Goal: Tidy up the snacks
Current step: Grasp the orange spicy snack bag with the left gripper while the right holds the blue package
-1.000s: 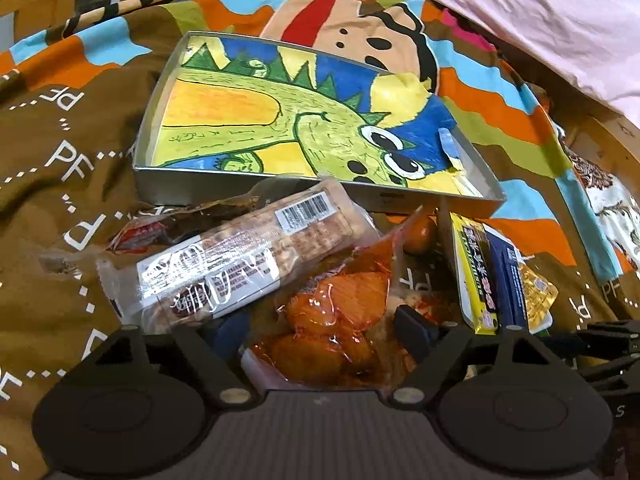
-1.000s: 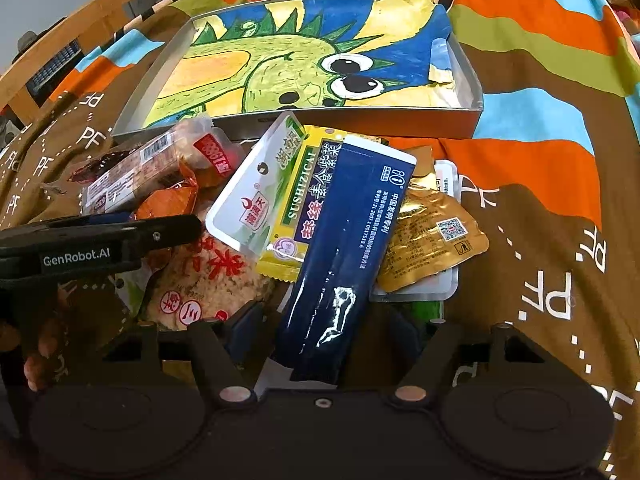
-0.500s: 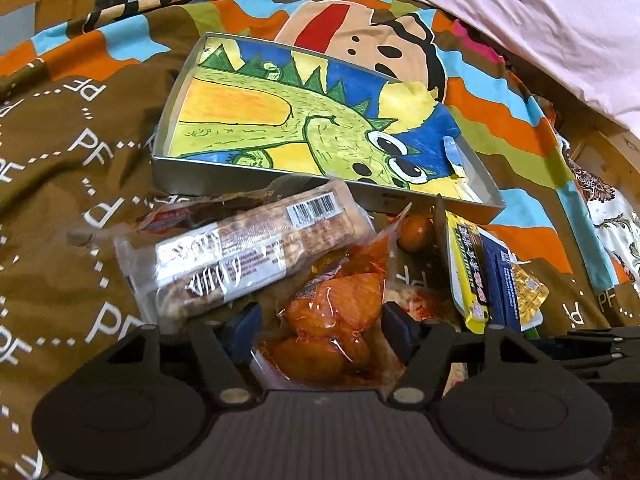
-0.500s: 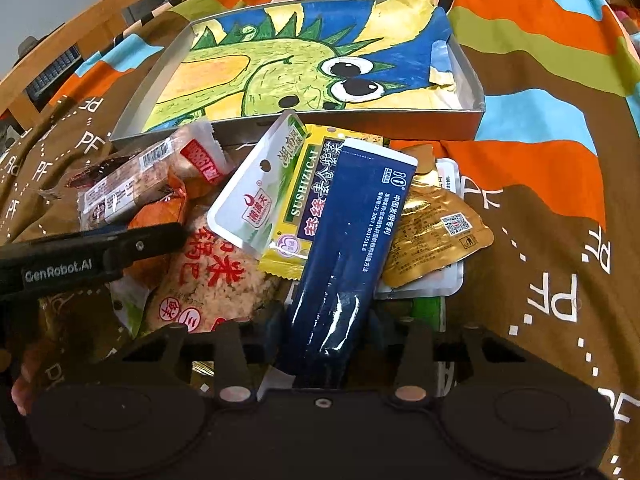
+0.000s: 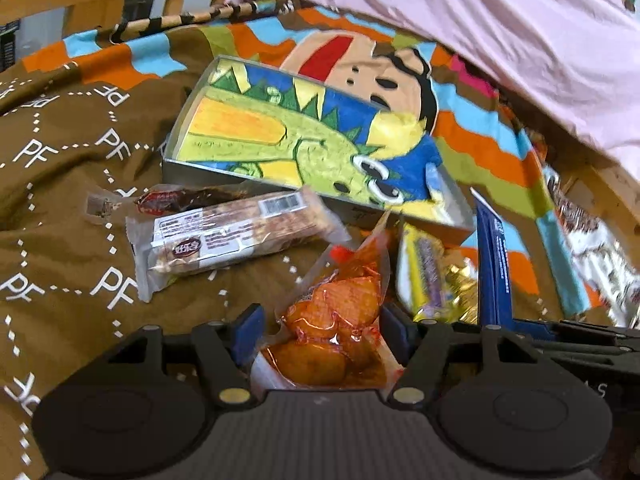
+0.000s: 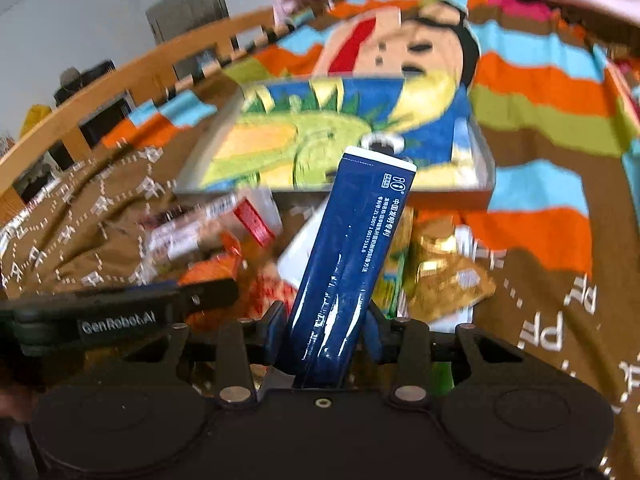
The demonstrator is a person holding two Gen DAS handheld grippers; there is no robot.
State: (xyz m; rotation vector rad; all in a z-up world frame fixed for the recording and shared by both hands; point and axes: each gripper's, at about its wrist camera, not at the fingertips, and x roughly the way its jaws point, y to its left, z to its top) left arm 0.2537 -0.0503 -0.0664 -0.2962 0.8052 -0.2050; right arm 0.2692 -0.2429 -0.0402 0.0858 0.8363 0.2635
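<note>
Starting with the left wrist view: the left tool [image 5: 320, 330] pinches an orange snack pouch [image 5: 334, 336] between its blue-padded fingers [image 5: 248, 330], the pouch's top corner pointing up and away from the camera. Beyond it a long clear-wrapped bar [image 5: 234, 242] with a barcode lies flat on the brown "PF" bedspread [image 5: 68, 208], with a dark red-ended wrapper [image 5: 188, 198] just behind it. To the right lie a yellow packet [image 5: 424, 276] and a gold foil pouch [image 5: 460, 294], touching each other. A dark blue packet [image 5: 494, 264] stands edge-on at the right, above black tool parts at the frame edge. A shallow grey box [image 5: 188, 168] lined with a dinosaur drawing sits further back on the bed, with no snack seen inside. Pink bedding [image 5: 500, 40] covers the upper right.

Right wrist view, partly motion-blurred: the right tool [image 6: 326, 330] is pressed onto the lower end of the dark blue packet [image 6: 352, 264], which is raised and tilted toward the grey box [image 6: 486, 184]. Its top edge overlaps the box's near wall in the picture. Below it remain the gold foil pouch [image 6: 448, 280], a white packet [image 6: 296, 258] and the clear-wrapped bar [image 6: 208, 224]. The left tool's arm [image 6: 120, 316], marked "GenRobot.AI", crosses the lower left. A wooden bed rail [image 6: 120, 80] runs behind.
</note>
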